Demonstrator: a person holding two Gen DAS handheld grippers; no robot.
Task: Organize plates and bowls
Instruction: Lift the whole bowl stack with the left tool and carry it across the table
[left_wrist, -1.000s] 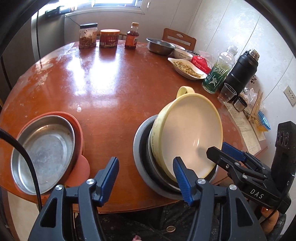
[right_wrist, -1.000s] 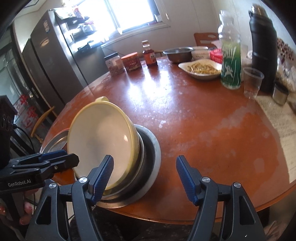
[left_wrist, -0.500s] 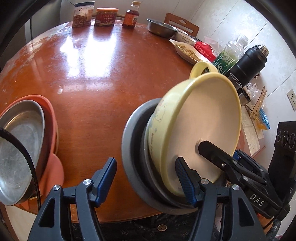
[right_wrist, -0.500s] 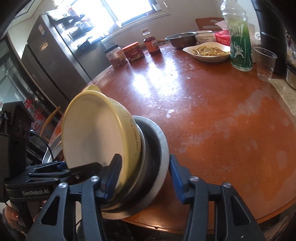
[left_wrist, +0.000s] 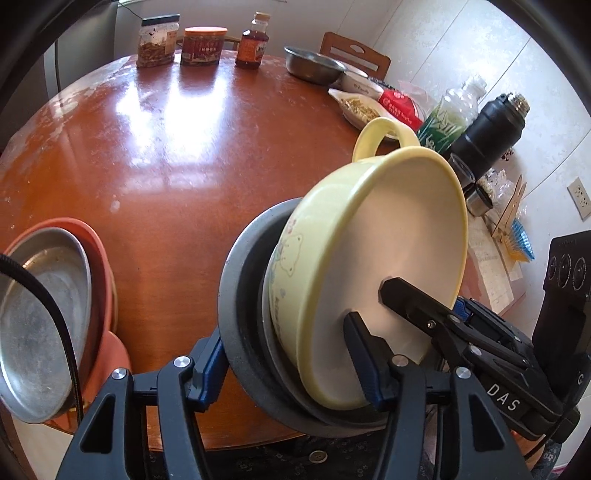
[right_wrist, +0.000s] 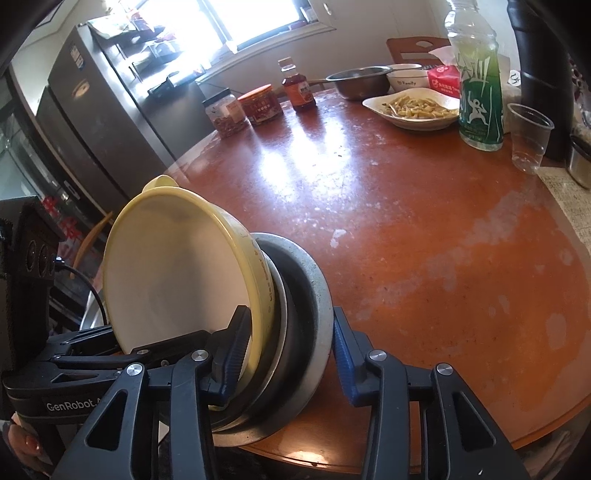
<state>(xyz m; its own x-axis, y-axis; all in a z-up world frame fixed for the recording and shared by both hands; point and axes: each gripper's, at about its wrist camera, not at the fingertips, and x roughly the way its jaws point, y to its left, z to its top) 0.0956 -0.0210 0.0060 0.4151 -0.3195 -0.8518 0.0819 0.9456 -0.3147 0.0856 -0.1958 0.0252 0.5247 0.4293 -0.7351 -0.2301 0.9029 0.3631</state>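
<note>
A pale yellow handled bowl (left_wrist: 388, 240) sits nested in a metal dish and a grey plate (left_wrist: 236, 295). The whole stack is tipped steeply up at the near table edge. My left gripper (left_wrist: 288, 363) is closing on the stack's near rim, one pad behind the grey plate and one inside the bowl. In the right wrist view the yellow bowl (right_wrist: 173, 266) and grey plate (right_wrist: 317, 295) lie between the closing jaws of my right gripper (right_wrist: 286, 350), whose pads press them from both sides. Both grippers hold the same stack side by side.
A metal plate (left_wrist: 44, 325) rests in an orange plate (left_wrist: 99, 258) at the left table edge. Jars (left_wrist: 157, 40), a sauce bottle (right_wrist: 297, 88), a steel bowl (right_wrist: 358, 81), a dish of food (right_wrist: 413, 107), a green bottle (right_wrist: 478, 92), a plastic cup (right_wrist: 528, 136) and a black flask (left_wrist: 484, 133) line the far side.
Both grippers moved in and closed around the stack's near rim. The stack has tipped from a slight lean to steeply on edge.
</note>
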